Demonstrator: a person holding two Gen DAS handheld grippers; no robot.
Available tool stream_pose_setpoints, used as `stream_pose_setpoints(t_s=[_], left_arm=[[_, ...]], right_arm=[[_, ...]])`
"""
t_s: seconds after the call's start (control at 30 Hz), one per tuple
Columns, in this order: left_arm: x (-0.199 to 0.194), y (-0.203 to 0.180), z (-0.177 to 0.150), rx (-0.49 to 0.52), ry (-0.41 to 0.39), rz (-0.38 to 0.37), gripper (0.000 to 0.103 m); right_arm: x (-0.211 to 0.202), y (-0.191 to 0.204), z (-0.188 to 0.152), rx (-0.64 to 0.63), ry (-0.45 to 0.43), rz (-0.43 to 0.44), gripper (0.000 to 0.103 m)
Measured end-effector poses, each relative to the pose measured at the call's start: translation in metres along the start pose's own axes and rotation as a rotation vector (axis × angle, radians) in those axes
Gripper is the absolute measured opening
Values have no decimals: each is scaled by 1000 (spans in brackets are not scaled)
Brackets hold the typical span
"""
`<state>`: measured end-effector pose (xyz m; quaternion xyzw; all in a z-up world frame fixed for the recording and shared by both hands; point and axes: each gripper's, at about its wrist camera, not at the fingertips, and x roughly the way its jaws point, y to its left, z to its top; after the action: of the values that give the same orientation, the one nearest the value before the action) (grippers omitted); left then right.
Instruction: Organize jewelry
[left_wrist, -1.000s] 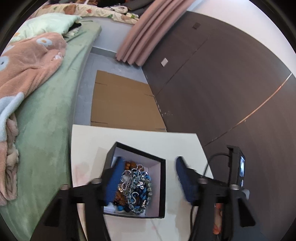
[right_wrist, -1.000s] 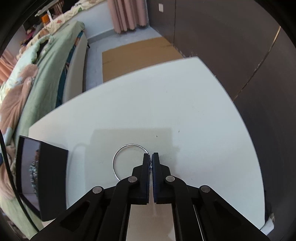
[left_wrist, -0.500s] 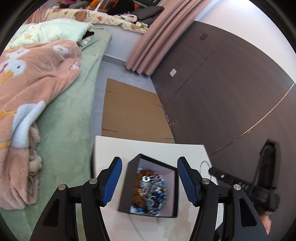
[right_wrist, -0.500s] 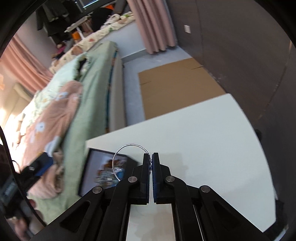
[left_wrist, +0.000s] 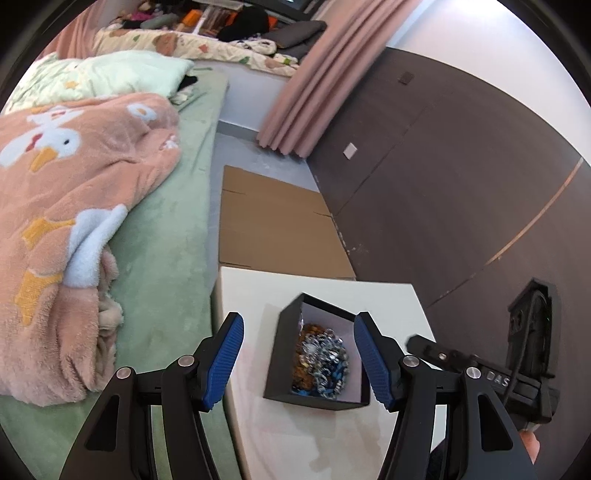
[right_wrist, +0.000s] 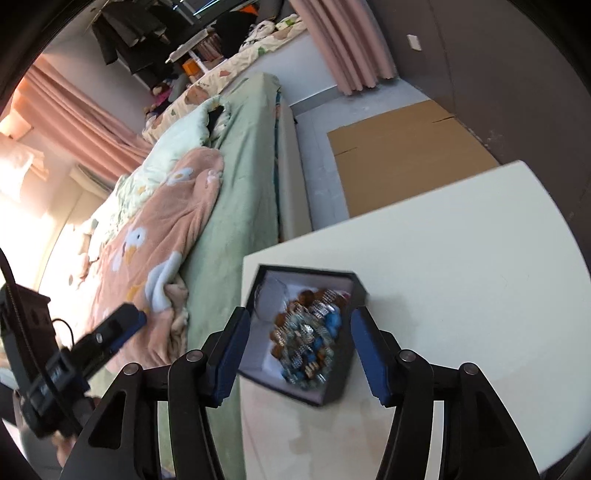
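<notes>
A black box (left_wrist: 275, 363) with a white lining stands on the white table (left_wrist: 332, 443); it holds a heap of beaded bracelets (left_wrist: 323, 360) in blue, silver and brown. The box (right_wrist: 340, 384) and the heap (right_wrist: 308, 334) also show in the right wrist view, with a thin silver ring (right_wrist: 271, 299) lying in the box's far left corner. My left gripper (left_wrist: 299, 360) is open and empty, raised above the box. My right gripper (right_wrist: 299, 350) is open and empty, also above the box. Part of the right gripper's body (left_wrist: 480, 373) shows at the right of the left wrist view.
A bed with a green sheet (left_wrist: 162, 236) and a pink duck blanket (left_wrist: 55, 206) lies left of the table. Flat cardboard (left_wrist: 273, 229) lies on the floor beyond the table. A dark wall (left_wrist: 461, 192) stands on the right.
My right gripper carried the silver ring from the table to above the box and opened; the ring now lies in the box. My left gripper rose and drew back from the box.
</notes>
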<state>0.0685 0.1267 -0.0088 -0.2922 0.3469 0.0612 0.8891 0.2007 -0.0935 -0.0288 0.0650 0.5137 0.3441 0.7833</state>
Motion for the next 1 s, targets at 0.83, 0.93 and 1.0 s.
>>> stream_pose_setpoints(t_s=[0.83,0.93,1.0], left_arm=[[-69,-127,-66,228,-71,-9,98],[-77,-139,-75,243,-75,-9,99],[-83,-149,-83,261,-78,-5,101]], right_arm=[[-173,-84,-69,75,-210,-62,89],[-183,-90,-78,99,-203,-84,97],[-191,-94,-83,101,-210,-91,97]])
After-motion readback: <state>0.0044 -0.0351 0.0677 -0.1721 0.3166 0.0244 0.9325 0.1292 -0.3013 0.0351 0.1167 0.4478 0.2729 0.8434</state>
